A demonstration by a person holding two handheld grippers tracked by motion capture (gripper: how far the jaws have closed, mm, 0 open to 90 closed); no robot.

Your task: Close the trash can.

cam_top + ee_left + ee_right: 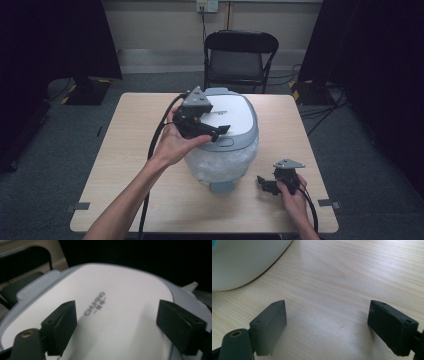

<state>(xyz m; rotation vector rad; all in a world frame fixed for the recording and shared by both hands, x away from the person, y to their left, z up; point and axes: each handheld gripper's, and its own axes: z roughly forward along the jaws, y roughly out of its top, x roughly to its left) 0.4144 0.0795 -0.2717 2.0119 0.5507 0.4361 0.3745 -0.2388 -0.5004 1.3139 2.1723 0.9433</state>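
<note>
A white and grey rice cooker (225, 145) stands in the middle of the wooden table (125, 150), its lid down. My left gripper (217, 131) hovers open just over the lid's left front, near the grey latch button (225, 142). In the left gripper view the white lid (112, 305) with small grey lettering spreads between the two black jaws of the gripper (116, 322). My right gripper (261, 182) rests low on the table to the cooker's right front, open, with nothing between its jaws. In the right gripper view that gripper (327, 322) faces bare wood, with the cooker's white body (244, 262) at upper left.
A black folding chair (239, 55) stands behind the table's far edge. Dark curtains flank the room on both sides. Cables trail from both grippers toward the table's front edge. Bare tabletop lies left and right of the cooker.
</note>
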